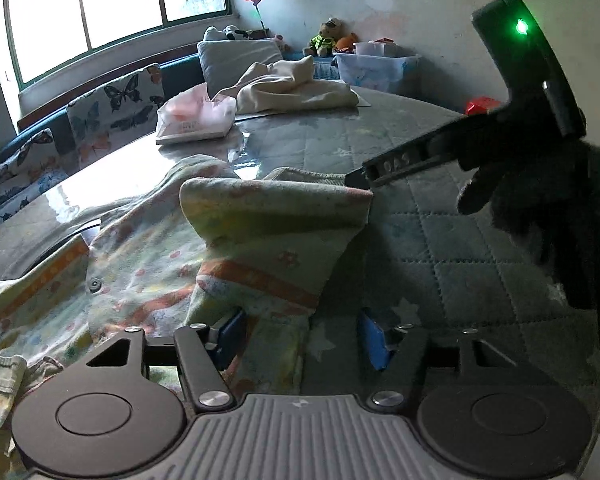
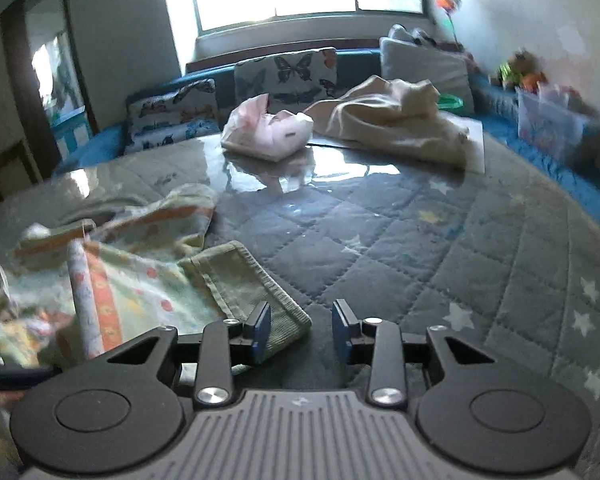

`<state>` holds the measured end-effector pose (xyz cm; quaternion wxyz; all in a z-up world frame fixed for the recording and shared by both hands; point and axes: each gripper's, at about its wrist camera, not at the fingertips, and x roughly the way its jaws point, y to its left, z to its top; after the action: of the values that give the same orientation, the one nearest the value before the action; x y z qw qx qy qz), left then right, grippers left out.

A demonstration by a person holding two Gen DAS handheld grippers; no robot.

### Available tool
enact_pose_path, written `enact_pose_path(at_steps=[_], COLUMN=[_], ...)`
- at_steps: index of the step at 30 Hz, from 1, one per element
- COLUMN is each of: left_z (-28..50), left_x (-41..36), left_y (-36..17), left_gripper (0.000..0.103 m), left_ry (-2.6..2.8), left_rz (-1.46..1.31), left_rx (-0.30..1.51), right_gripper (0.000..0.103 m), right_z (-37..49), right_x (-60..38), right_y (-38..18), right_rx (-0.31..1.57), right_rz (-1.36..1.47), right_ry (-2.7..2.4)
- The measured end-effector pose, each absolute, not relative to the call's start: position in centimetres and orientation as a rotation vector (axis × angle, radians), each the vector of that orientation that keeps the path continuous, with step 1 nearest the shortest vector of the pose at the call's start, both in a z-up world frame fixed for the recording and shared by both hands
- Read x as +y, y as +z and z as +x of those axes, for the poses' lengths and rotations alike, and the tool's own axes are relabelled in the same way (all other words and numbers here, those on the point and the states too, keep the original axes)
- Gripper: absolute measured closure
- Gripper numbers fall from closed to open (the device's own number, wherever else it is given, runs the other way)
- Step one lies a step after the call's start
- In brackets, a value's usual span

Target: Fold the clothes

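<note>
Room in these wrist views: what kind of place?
Likely a home living or dining room: butterfly-print cushions on a window bench, stuffed toys along the wall, and a table under a quilted star-print cover.

Floral garment (image 2: 140,280) cut off at left edge, blurred; toys (image 2: 520,70) by wall blurred.

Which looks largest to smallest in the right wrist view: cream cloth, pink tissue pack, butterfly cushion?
1. cream cloth
2. butterfly cushion and pink tissue pack: alike in apparent size, and the cushion sits farther back, so unranked.
</note>
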<state>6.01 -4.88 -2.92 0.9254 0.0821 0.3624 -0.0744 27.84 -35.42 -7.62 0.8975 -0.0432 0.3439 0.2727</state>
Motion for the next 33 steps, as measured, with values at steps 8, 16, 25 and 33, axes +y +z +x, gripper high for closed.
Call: enact_pose_path(at_steps=[8, 16, 25, 33], left_z=[6.5, 5.6, 2.8, 2.8], left_x=[-3.9, -3.7, -6.6, -5.8], left_y=[-2.7, -2.0, -1.8, 0.2], left_gripper=[0.069, 0.094, 0.090, 0.060], left_ry=[-0.183, -0.315, -0.497, -0.447], left_rz=[0.144, 0.031, -0.008, -0.036], left_rx=[0.739, 0.780, 0.812, 0.736], right_gripper=[0.096, 0.097, 0.096, 0.085], right_z=[26.2, 24.8, 25.2, 24.5], right_x=[-37.0, -41.2, -45.7, -45.7], right_y=[-6.0, -2.7, -3.7, -4.5], right_rx=[0.639, 0.517, 0.542, 0.557], right_rz=[-0.148, -0.154, -0.219, -0.205], right_ry=[0.552, 0.451, 0.258, 0.266])
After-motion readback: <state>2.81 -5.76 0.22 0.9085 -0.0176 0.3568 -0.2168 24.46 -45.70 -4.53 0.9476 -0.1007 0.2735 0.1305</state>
